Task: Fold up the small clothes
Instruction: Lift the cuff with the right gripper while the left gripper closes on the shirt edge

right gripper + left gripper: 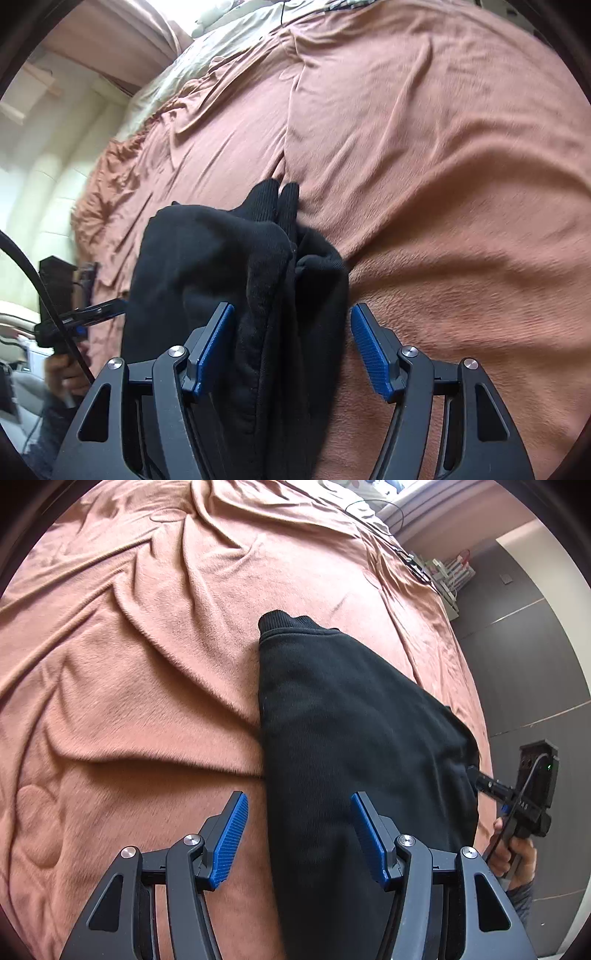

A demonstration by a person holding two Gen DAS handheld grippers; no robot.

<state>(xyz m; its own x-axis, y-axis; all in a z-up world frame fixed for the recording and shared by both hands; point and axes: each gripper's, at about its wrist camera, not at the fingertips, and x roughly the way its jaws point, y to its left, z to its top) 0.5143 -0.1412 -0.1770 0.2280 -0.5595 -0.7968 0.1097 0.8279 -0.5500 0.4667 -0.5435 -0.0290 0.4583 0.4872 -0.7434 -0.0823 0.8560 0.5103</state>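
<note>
A black knit garment (343, 738) with ribbed cuffs lies folded lengthwise on the pink-brown bedspread (129, 664). My left gripper (299, 834) is open, its blue pads (231, 843) spread over the garment's left edge. In the right wrist view the same garment (258, 280) lies bunched in thick folds, ribbed cuffs pointing away. My right gripper (291, 347) is open with the bunched cloth between its blue pads (216, 347). The right gripper also shows in the left wrist view (517, 797), at the garment's far right edge.
The bedspread (443, 166) is wrinkled all around. A pale green sheet (207, 62) lies at the far end of the bed. A cable (373, 506) and a rack of small items (450, 576) sit beyond the bed's edge. Dark wall panels (524, 635) stand at the right.
</note>
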